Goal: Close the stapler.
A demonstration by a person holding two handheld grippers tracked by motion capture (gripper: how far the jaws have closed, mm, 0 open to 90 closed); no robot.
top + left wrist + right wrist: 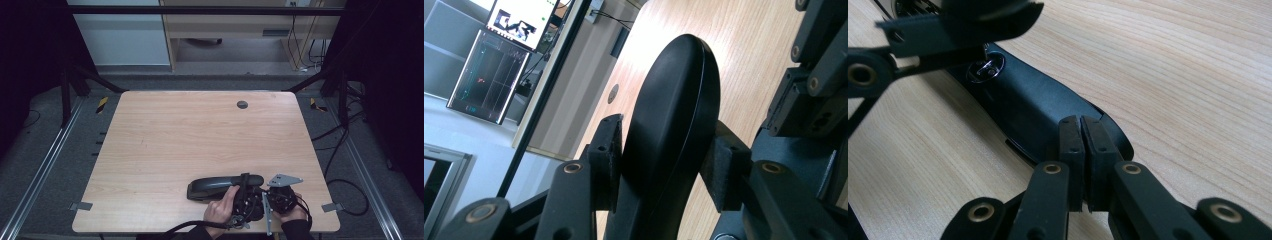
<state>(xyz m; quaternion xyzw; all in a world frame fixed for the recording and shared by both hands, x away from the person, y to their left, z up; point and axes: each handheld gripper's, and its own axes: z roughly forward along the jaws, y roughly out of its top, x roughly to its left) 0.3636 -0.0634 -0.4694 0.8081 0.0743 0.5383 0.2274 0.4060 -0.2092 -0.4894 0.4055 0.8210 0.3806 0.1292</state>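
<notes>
Near table edge: right gripper (1082, 165), jaws pressed together with nothing between, tips resting on rounded end of black stapler (1038, 107). Person's right hand (291, 212) holds it at near right edge of table (165, 135). Just left: left gripper (664, 165), jaws partly open, pads clamped on both sides of stapler's top arm. Stapler lies flat, lengthwise along near edge, right of centre. Farther off: bare tabletop, round grey cap (242, 104) near far edge.
</notes>
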